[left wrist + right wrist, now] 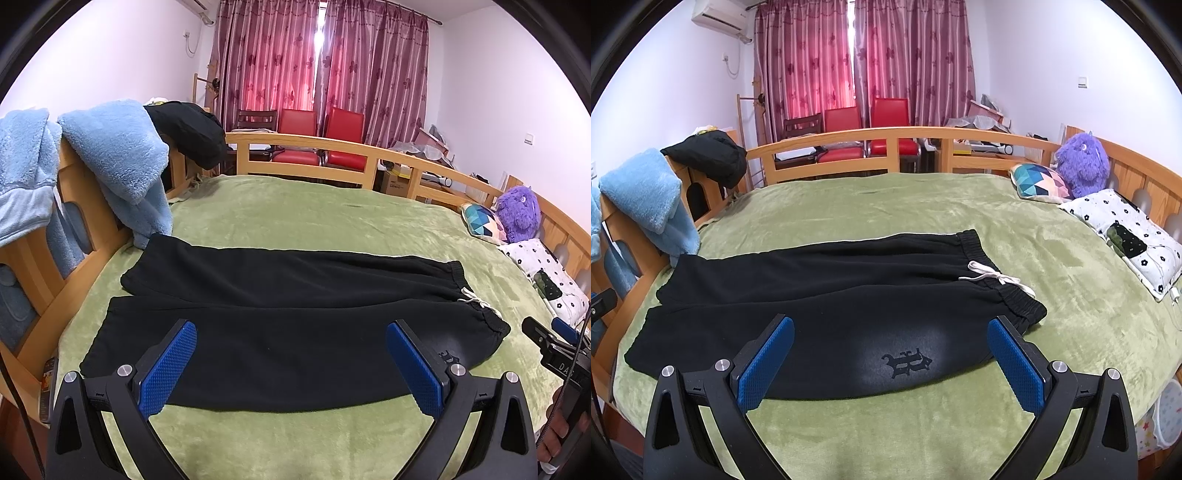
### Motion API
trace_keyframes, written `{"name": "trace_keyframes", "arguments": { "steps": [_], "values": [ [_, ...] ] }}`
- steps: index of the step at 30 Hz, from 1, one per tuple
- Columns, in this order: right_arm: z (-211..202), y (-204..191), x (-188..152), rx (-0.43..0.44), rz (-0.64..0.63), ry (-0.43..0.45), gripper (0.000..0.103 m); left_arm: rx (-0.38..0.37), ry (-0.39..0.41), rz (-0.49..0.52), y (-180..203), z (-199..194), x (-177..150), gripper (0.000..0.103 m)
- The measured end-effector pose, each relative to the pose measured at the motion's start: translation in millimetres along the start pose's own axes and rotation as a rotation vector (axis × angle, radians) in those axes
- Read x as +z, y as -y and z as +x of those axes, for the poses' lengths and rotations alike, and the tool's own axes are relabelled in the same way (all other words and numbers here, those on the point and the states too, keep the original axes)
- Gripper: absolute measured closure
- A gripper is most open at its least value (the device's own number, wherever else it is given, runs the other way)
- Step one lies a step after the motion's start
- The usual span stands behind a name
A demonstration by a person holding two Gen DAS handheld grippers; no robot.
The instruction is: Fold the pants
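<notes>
Black pants [295,325] spread flat on the green blanket [314,218], legs side by side, running left toward the wooden bed rail [40,273], waistband off to the right. Elastic waistband [1001,280] gathered and ruffled, white drawstring [991,276] tied in a loose bow over it. Dark gothic-style logo [908,362] on a paler patch of the near leg, close to the hip. Fabric mostly smooth, a few long creases along the legs, leg cuffs squared off at the left. Left gripper [291,369] hovering over the near leg, jaws spread wide, nothing between the blue pads [168,369]. Right gripper [891,365] likewise wide apart above the hip area, framing the logo, empty. Right gripper also just visible at the edge of the left view, with part of a hand [561,435] around its handle. Blue fleece [118,162] draped over the rail at the left, a corner reaching down just beside the far leg's cuff. Pillows [1123,236] and a purple plush [1080,164] at the right end, well apart from the pants.
</notes>
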State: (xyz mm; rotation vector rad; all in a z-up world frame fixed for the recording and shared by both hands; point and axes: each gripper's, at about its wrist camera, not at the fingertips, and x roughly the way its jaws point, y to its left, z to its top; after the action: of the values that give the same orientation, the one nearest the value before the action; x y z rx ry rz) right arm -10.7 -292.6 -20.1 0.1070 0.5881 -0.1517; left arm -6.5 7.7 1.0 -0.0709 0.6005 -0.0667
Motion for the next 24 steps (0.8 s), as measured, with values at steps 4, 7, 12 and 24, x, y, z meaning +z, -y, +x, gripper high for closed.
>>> {"name": "trace_keyframes", "arguments": {
  "steps": [4,7,12,24],
  "values": [
    [0.1,-0.2,-0.4,0.0,-0.002,-0.001,0.0,-0.002,0.0,0.002,0.7,-0.6,-0.2,0.0],
    [0.0,-0.4,-0.6,0.003,-0.002,-0.001,0.0,-0.005,-0.002,0.004,1.2,-1.3,0.1,0.0],
    [-0.6,0.0,0.3,0.002,-0.001,0.001,0.0,-0.007,-0.003,0.006,0.9,-2.2,2.3,0.0],
    [-2.6,1.2,0.9,0.005,0.003,-0.001,0.0,-0.01,-0.005,0.006,1.7,-3.2,3.5,0.0]
  ]
}}
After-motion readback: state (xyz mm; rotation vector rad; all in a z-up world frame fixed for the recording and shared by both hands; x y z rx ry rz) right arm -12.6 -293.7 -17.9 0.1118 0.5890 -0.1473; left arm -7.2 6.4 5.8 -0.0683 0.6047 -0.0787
